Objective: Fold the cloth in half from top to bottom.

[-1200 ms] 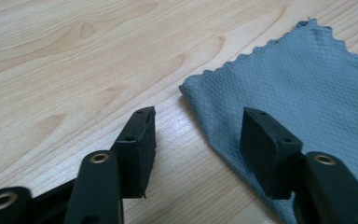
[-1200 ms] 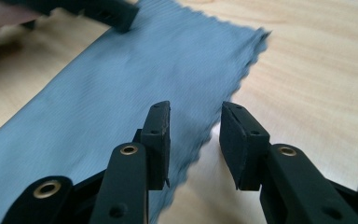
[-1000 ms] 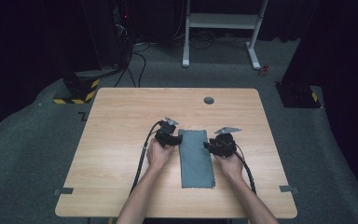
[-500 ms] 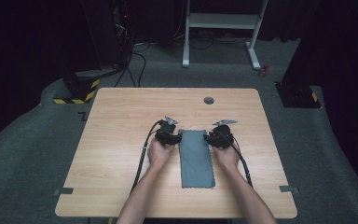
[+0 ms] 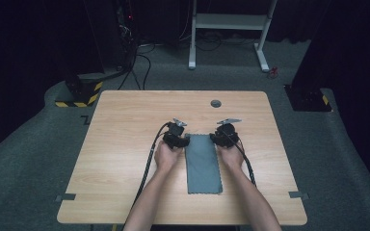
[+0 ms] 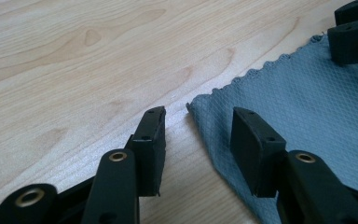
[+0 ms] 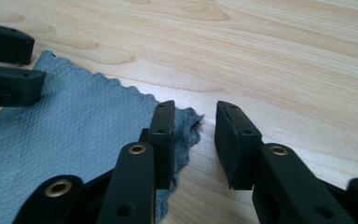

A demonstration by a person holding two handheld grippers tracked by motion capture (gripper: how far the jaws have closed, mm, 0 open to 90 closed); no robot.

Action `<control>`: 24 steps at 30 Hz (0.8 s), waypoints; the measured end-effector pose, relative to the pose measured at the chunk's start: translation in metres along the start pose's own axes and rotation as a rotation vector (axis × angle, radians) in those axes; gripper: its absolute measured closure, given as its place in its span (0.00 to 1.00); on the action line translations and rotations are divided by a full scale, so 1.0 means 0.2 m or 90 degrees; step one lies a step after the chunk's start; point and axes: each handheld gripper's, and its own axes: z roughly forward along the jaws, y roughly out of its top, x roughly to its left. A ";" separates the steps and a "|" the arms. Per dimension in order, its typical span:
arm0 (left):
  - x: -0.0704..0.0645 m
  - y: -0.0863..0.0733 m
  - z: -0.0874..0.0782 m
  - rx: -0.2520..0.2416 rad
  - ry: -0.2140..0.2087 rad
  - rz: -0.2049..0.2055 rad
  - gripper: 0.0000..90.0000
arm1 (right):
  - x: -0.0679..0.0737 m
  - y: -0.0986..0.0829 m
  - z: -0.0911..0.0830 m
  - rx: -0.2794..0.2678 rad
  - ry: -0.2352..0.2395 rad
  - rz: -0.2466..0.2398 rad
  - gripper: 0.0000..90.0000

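Here a grey cloth (image 5: 202,162) lies flat on the wooden table (image 5: 120,144), folded into a long strip that runs from the person's edge toward the middle of the table. The person's two hands rest at its far end, one on each side.

The left gripper (image 5: 179,141) sits at the cloth's far left corner. In the left gripper view its jaws stand apart, one over bare wood and the other over the cloth (image 6: 307,107), with the corner tip lying in the gap between them. The jaws hold nothing.

The right gripper (image 5: 221,136) sits at the far right corner. In the right gripper view its jaws are likewise apart; one stands over the cloth (image 7: 65,126), the other over bare wood, and the slightly rumpled corner lies between them, not pinched. The left gripper's (image 7: 7,65) black jaws show at the opposite corner, at the upper left of that view.

A small dark round disc (image 5: 216,103) sits in the table near its far edge, well apart from the cloth.
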 end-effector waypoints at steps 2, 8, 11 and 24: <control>0.00 0.01 0.00 0.004 -0.003 0.005 0.67 | 0.01 0.02 0.01 0.010 -0.002 -0.020 0.82; -0.01 0.02 0.01 0.012 -0.026 0.007 0.83 | 0.03 0.02 0.02 0.010 0.017 -0.031 0.97; -0.03 0.03 0.01 0.014 -0.034 0.013 0.97 | 0.02 0.02 0.02 0.011 0.028 -0.037 0.98; 0.00 0.06 -0.03 -0.008 -0.053 0.011 0.99 | 0.01 0.04 -0.06 -0.013 0.043 -0.043 1.00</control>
